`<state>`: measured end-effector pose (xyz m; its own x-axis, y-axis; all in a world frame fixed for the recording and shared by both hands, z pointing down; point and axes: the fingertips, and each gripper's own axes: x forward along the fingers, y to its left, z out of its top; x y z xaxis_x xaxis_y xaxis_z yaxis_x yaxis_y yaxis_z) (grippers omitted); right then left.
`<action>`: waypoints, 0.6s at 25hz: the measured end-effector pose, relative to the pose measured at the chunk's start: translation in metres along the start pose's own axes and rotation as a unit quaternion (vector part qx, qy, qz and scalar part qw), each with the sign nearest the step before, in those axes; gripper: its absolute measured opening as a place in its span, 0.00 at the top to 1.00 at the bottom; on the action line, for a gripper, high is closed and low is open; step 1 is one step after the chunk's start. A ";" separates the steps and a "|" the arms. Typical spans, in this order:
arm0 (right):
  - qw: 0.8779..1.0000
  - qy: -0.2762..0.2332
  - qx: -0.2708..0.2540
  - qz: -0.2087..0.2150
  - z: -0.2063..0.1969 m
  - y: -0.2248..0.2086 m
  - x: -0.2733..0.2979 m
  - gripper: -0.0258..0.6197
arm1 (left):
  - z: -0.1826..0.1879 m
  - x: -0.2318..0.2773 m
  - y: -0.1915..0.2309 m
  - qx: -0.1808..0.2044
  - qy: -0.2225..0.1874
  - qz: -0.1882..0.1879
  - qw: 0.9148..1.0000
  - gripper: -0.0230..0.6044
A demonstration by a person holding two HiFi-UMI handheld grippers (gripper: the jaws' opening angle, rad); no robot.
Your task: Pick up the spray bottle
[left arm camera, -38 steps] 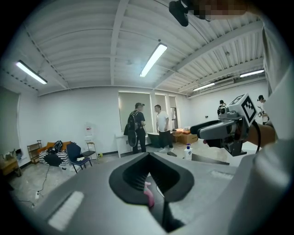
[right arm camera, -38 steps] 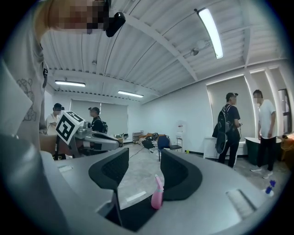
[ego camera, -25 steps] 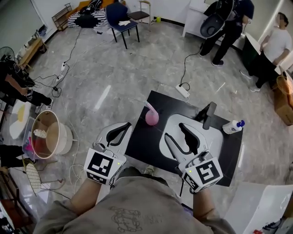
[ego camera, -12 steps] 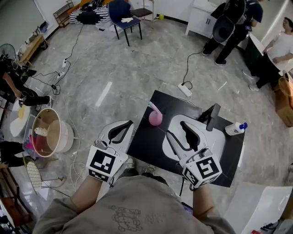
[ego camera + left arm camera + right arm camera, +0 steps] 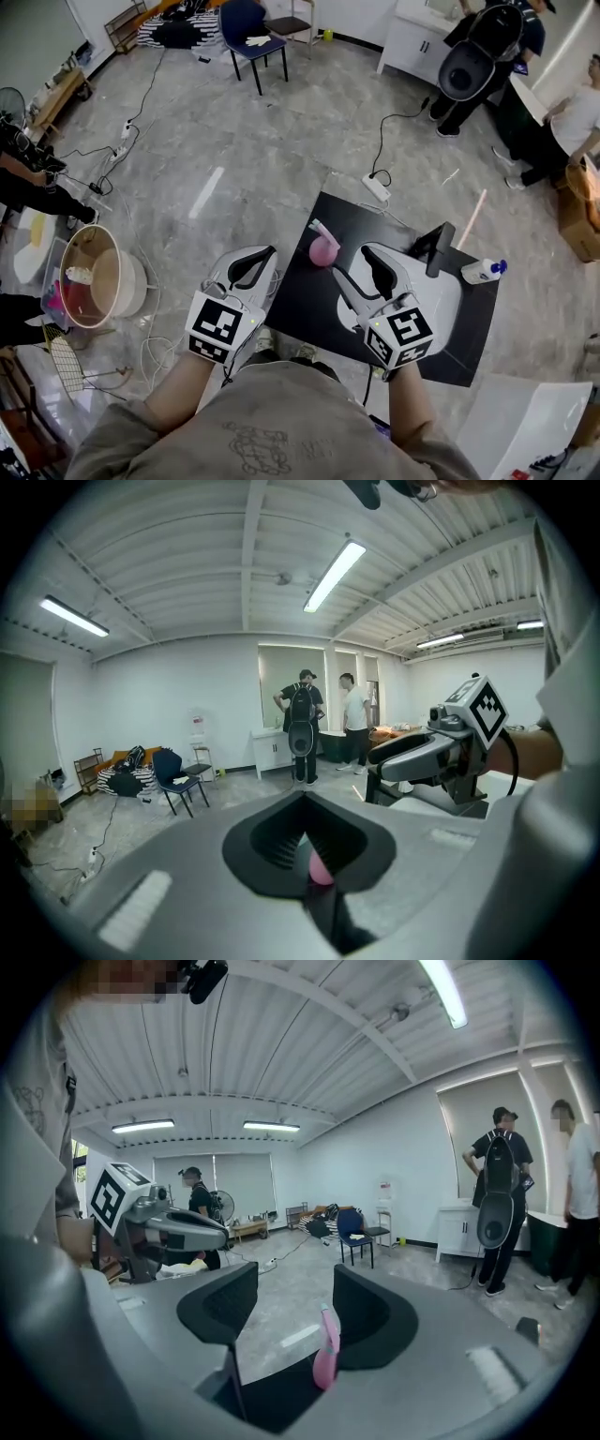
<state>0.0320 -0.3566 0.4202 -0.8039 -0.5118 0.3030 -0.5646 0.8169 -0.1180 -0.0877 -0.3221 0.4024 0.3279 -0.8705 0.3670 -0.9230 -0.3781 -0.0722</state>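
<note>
The right gripper (image 5: 356, 265) nears the bottle (image 5: 324, 249); its jaws have just been opening, bottle still ahead. Next it likely reaches round it and closes. The left gripper (image 5: 262, 256) is clenched, empty.

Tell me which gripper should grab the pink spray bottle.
Right. The right gripper, jaws just opened wider, lines up on the spray bottle ahead, nothing between them yet. The left gripper is shut, beside the mat.

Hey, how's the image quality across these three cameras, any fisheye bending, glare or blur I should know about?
Head view: evenly lit and sharp, edges bowed, a pale floor streak that may be lamp glare. Left gripper view: heavy fisheye, dark corners, ceiling light blown out. Right gripper view: same curvature, pink spray bottle sharp, a mosaic patch at top left.
</note>
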 end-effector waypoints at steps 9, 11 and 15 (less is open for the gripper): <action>0.997 0.059 0.057 -0.012 -0.053 -0.020 0.056 0.50 | -0.043 0.024 0.014 -0.020 0.038 -0.031 0.999 0.96; 0.995 0.078 0.059 -0.018 -0.067 -0.027 0.069 0.49 | -0.050 0.033 0.019 -0.019 0.046 -0.039 0.998 0.96; 0.991 0.112 0.061 -0.030 -0.095 -0.038 0.090 0.48 | -0.062 0.046 0.027 -0.025 0.056 -0.050 0.997 0.96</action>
<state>-0.0014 -0.4086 0.5414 -0.7140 -0.4758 0.5136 -0.6400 0.7410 -0.2033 -0.1101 -0.3523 0.4749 0.3976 -0.7870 0.4717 -0.8963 -0.4431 0.0162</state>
